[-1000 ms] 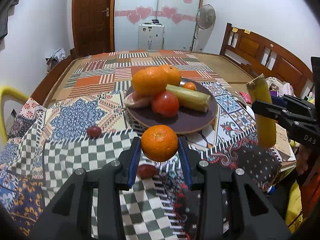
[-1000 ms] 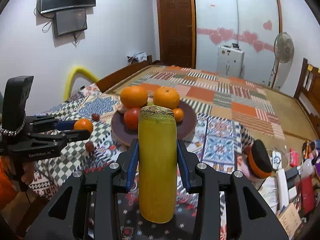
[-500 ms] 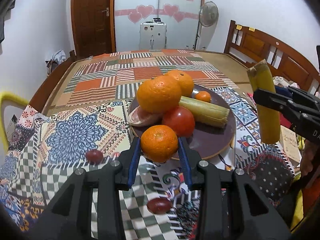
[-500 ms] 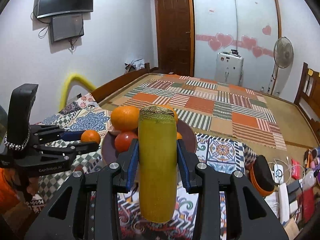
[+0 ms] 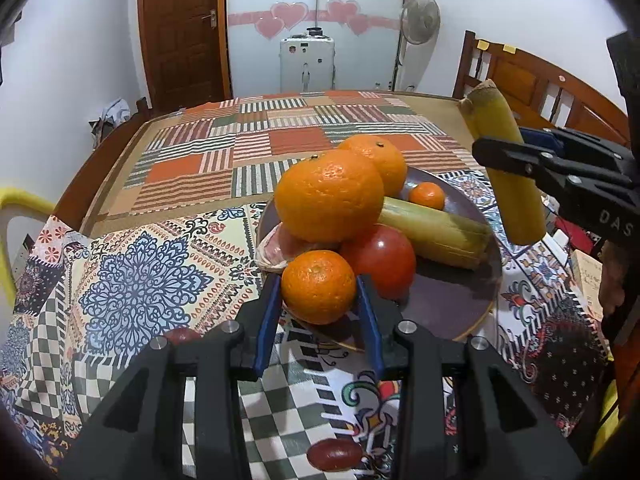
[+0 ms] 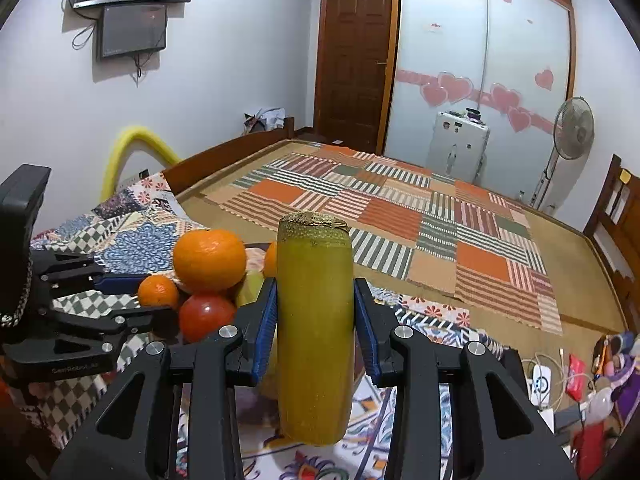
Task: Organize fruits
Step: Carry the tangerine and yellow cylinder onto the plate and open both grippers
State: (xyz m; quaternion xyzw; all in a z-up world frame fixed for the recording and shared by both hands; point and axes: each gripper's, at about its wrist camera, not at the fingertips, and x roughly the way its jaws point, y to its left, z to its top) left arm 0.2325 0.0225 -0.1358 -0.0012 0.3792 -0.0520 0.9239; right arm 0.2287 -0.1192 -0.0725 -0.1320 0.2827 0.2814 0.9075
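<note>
My left gripper (image 5: pixel 319 312) is shut on a small orange (image 5: pixel 319 286) and holds it over the near rim of a dark round plate (image 5: pixel 448 304). The plate holds two large oranges (image 5: pixel 329 195), a red tomato (image 5: pixel 384 261), a tiny orange (image 5: pixel 426 195), a pinkish fruit piece (image 5: pixel 280 245) and a yellow-green cane piece (image 5: pixel 432 229). My right gripper (image 6: pixel 315 320) is shut on an upright yellow cane piece (image 6: pixel 315 320), which also shows in the left wrist view (image 5: pixel 505 172) above the plate's right side.
Two dark red dates lie on the patterned cloth, one (image 5: pixel 335 454) near me and one (image 5: pixel 182 335) to the left. A striped mat (image 5: pixel 280 140) covers the far tabletop. A wooden bench (image 5: pixel 560 96) stands at the right. Clutter lies at the right table edge (image 6: pixel 568 376).
My left gripper has carried the small orange forward, from over the cloth to over the plate's near rim. My right gripper has moved the cane piece closer to the plate.
</note>
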